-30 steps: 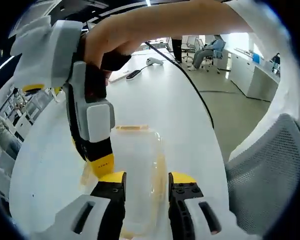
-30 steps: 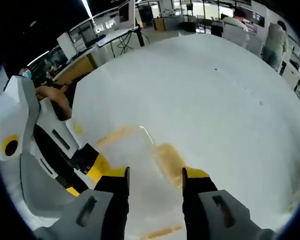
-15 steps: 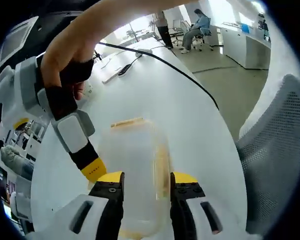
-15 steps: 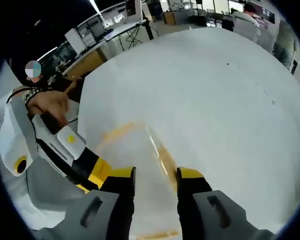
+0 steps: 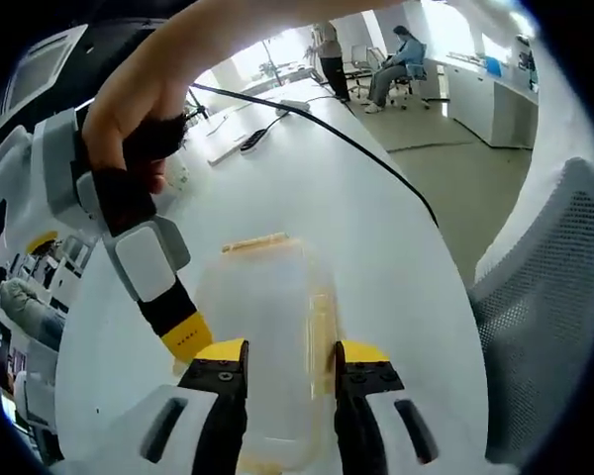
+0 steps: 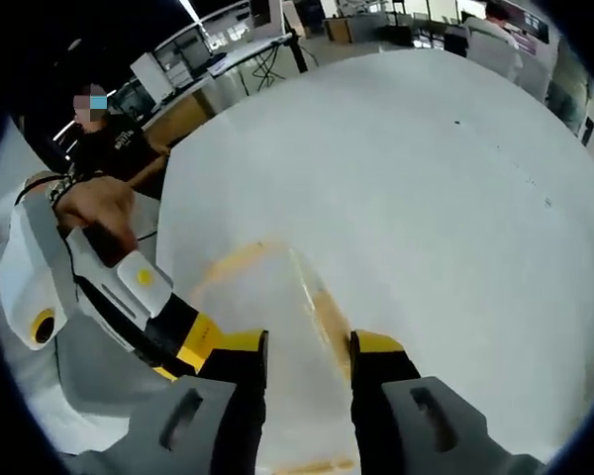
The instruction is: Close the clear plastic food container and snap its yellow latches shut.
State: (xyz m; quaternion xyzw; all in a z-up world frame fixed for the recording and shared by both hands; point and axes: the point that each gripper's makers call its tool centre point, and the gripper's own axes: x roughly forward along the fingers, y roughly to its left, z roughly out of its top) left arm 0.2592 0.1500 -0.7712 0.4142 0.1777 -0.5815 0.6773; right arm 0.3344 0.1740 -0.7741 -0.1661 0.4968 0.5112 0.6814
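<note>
1. Container (image 5: 267,336): the clear plastic food container lies flat on the white bench (image 5: 376,237), seen also in the right gripper view (image 6: 267,327), with both grippers at it from opposite sides.
2. Its lid appears to be down on the body already, so the closing step looks done, though the clear plastic makes the seam hard to read.
3. Yellow latches show along the edges: one at the far end (image 5: 255,242) and one on the right long side (image 5: 322,327) in the left gripper view, another strip along the side (image 6: 327,312) in the right gripper view. Whether any has clicked home cannot be told.
4. The left gripper (image 5: 280,361) has its fingers set close on either side of the container's near part, apparently pinching it; contact itself is not clear.
5. The right gripper (image 6: 305,346) likewise has its fingers narrowed over the container's edge by the yellow strip, seemingly pressing there.
6. The right gripper, held in a hand (image 5: 139,109), also enters the left gripper view, its tip (image 5: 183,334) at the container's left side.
7. Judged from this, what is left is the snapping of the latches, or confirming them.
</note>
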